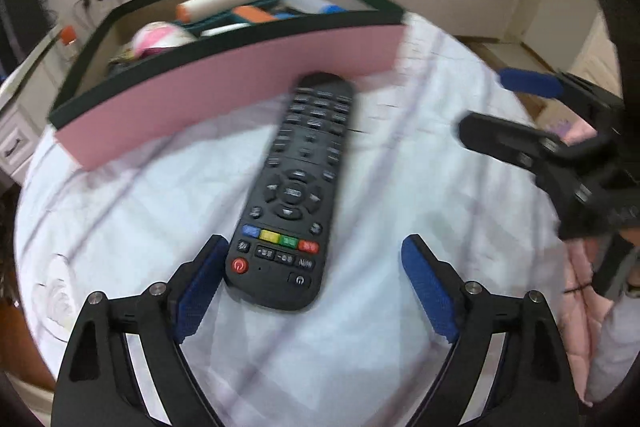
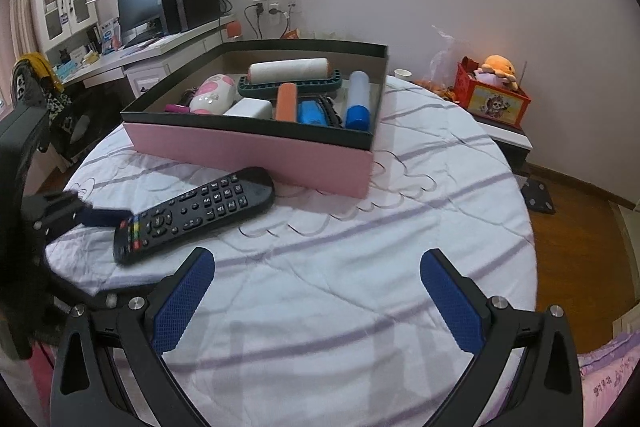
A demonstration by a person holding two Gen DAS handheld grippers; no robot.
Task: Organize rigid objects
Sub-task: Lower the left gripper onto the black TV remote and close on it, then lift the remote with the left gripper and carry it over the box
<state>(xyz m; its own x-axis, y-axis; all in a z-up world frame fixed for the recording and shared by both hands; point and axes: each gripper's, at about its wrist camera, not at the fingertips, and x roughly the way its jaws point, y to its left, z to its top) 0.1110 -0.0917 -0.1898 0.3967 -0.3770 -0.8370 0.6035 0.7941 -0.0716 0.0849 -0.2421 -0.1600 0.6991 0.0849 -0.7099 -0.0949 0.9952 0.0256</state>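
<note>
A black remote control (image 1: 294,195) lies on the white quilted cloth of the round table (image 1: 360,347), its far end near the pink box (image 1: 224,99). My left gripper (image 1: 315,241) straddles the remote's near end. It is open: the left pad (image 1: 202,283) sits beside the remote's edge and the right pad (image 1: 428,291) stands well clear. In the right wrist view the remote (image 2: 192,215) lies left of centre, with a left-gripper finger (image 2: 102,217) behind it. My right gripper (image 2: 318,259) hovers open over bare cloth with nothing between its fingers, and also shows as the right gripper (image 1: 484,103).
The pink box (image 2: 256,155) has a dark rim and holds several items, among them a white roller, an orange block and a blue tube. A red toy box with a plush (image 2: 496,99) and a paper cup (image 2: 402,73) stand behind. A desk with a monitor (image 2: 140,7) is at the left.
</note>
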